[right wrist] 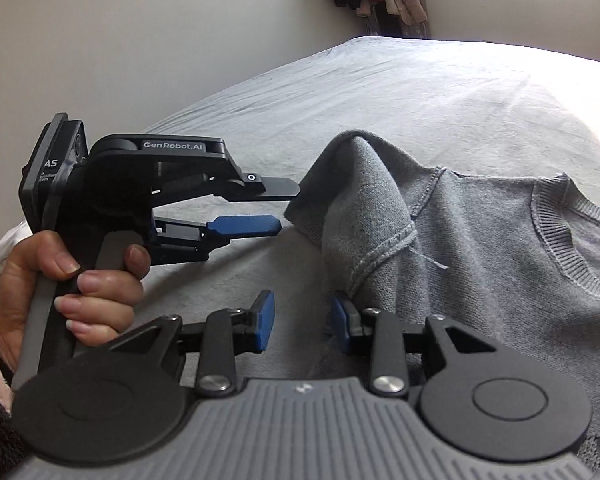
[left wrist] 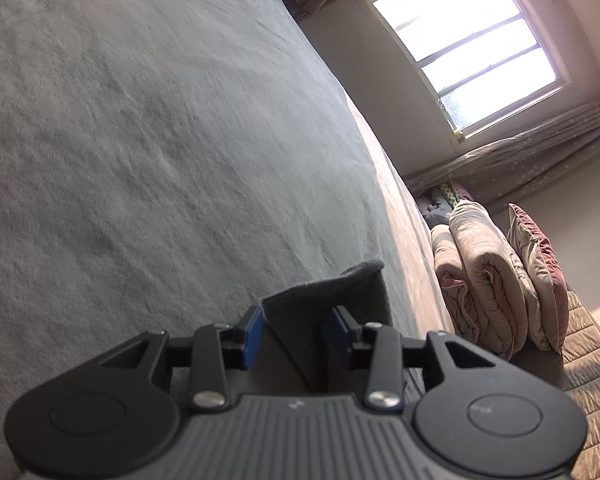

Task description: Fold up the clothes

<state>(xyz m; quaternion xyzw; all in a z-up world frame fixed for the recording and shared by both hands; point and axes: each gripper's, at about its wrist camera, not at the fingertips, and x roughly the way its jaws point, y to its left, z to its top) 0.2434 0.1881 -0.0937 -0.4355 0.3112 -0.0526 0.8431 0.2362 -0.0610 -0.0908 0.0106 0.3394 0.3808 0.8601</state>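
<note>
A grey sweater (right wrist: 480, 240) is lying on the bed (right wrist: 380, 92) — one sleeve (right wrist: 352, 184) standing up. Both tools are gaping: the left tool (right wrist: 286, 204) beside the sleeve edge, the right tool (right wrist: 300, 320) unclamped — fabric touching one pad.

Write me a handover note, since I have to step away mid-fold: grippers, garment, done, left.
Left gripper: jaws apart at a raised corner of the grey sweater, no pinch visible.
Right gripper: open, fabric beside one pad, nothing clamped.
The sweater lies neck up on the grey bed cover, one sleeve side bunched into a peak.
Done: sweater laid out.
Left: grip the corner, fold the sides in, then fold it in half.
</note>
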